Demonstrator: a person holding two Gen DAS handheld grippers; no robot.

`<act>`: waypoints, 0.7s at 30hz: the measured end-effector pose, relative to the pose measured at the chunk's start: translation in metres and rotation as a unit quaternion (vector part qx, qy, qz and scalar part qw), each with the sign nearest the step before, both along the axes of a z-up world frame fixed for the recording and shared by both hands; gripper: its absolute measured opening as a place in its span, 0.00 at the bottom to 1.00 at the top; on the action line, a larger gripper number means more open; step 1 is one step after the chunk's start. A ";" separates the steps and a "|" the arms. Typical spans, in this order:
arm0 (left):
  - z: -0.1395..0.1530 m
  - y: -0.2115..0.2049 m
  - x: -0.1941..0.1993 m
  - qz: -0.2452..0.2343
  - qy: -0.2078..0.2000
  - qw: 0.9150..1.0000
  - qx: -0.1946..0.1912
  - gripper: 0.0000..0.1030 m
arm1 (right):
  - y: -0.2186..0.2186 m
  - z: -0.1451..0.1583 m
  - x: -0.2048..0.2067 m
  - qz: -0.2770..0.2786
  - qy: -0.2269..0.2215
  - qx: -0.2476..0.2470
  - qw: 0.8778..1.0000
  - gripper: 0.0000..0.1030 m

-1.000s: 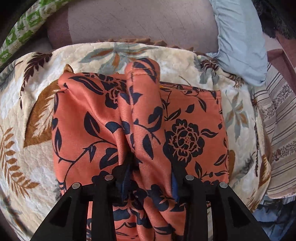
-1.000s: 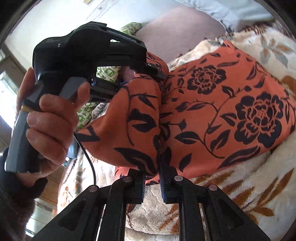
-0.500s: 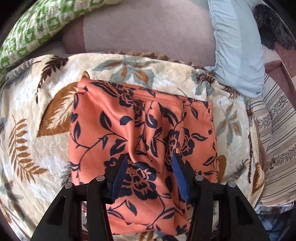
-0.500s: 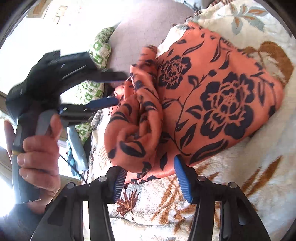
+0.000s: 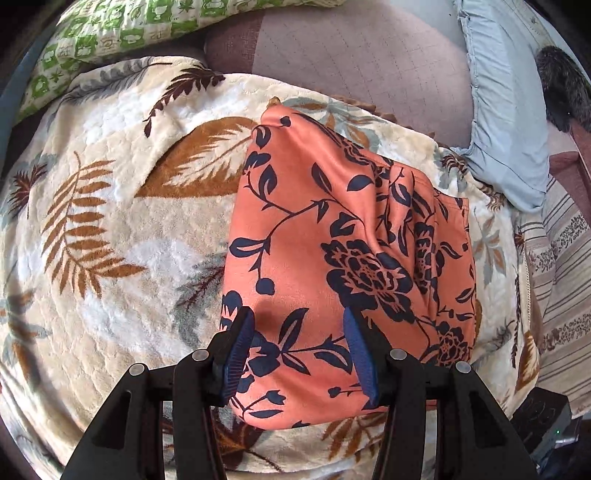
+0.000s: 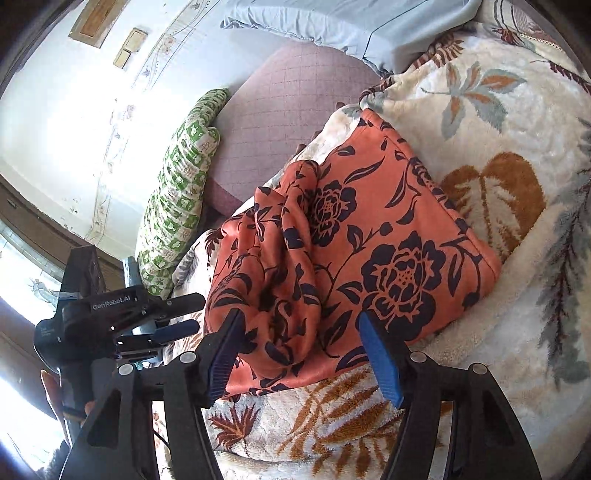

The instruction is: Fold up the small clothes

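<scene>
An orange garment with a dark blue flower print (image 5: 343, 258) lies folded on a cream leaf-patterned blanket (image 5: 110, 240). In the right wrist view the garment (image 6: 369, 266) shows a bunched ridge along its left side. My left gripper (image 5: 299, 332) is open and empty, hovering over the garment's near edge. My right gripper (image 6: 299, 332) is open and empty, just in front of the garment's near edge. The left gripper also shows in the right wrist view (image 6: 177, 314), held in a hand at the left, apart from the cloth.
A green-and-white patterned pillow (image 5: 129, 33) and a mauve cushion (image 5: 351, 55) lie behind the blanket. A pale blue pillow (image 5: 509, 122) sits at the back right. A striped cloth (image 5: 561, 258) lies to the right. A wall and window (image 6: 55, 110) show at the left.
Both grippers have opened and let go of the garment, which has dropped flat onto the blanket. Both grippers have drawn back from it, the left one moving off to the left.
</scene>
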State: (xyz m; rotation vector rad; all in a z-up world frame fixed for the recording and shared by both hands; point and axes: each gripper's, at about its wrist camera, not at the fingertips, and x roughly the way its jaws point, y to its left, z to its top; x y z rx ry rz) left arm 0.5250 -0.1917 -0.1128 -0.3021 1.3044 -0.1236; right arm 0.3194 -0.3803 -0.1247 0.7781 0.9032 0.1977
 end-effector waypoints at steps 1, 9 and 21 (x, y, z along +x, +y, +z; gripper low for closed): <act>-0.002 0.000 -0.002 0.001 -0.002 1.000 0.000 0.48 | 0.003 -0.005 0.002 0.005 0.007 0.001 1.000 0.65; -0.004 -0.009 -0.005 -0.006 -0.023 0.999 0.025 0.48 | 0.008 -0.020 0.012 0.010 0.018 0.019 1.000 0.65; 0.002 -0.001 0.016 -0.020 -0.027 0.999 0.013 0.48 | -0.006 0.015 0.014 -0.009 -0.047 0.018 0.999 0.65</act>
